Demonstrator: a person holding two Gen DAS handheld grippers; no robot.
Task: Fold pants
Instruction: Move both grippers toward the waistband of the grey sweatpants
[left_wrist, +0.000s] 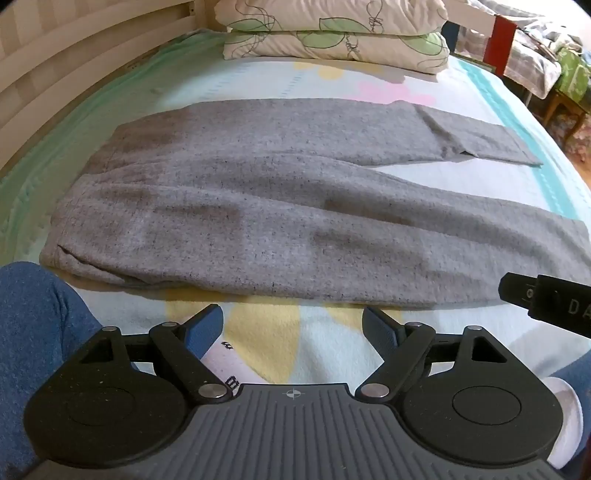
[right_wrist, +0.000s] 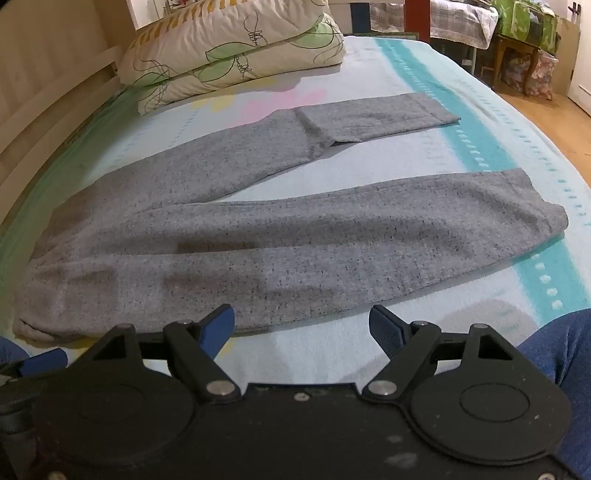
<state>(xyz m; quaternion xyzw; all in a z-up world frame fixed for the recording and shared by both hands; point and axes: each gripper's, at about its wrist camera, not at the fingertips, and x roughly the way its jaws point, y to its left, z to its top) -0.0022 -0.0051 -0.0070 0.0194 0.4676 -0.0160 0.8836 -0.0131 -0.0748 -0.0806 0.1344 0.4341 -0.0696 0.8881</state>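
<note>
Pants (left_wrist: 258, 206): lie flat on bed (left_wrist: 258, 332), legs parted.
Left gripper (left_wrist: 293, 325), right gripper (right_wrist: 301, 326): jaws released, empty.
Advice: we pinch near leg's edge, carry it over far leg.

Much lies cut off or covered at the edges of both wrist views.

In the left wrist view the right gripper (left_wrist: 554, 306) enters only as a black piece at the right edge, its jaws out of sight and its lettering cut off. The pants (left_wrist: 258, 206) run out of that frame at the near leg's end. A white sock (left_wrist: 229, 363) is mostly covered by the left gripper's (left_wrist: 293, 326) linkage, its print unreadable. In the right wrist view the left gripper (right_wrist: 44, 360) shows just one blue pad at the left edge. The stacked pillows (right_wrist: 229, 55) are cropped by the top edge, and the furniture (right_wrist: 517, 48) beyond the bed is too small and blurred to make out.
</note>
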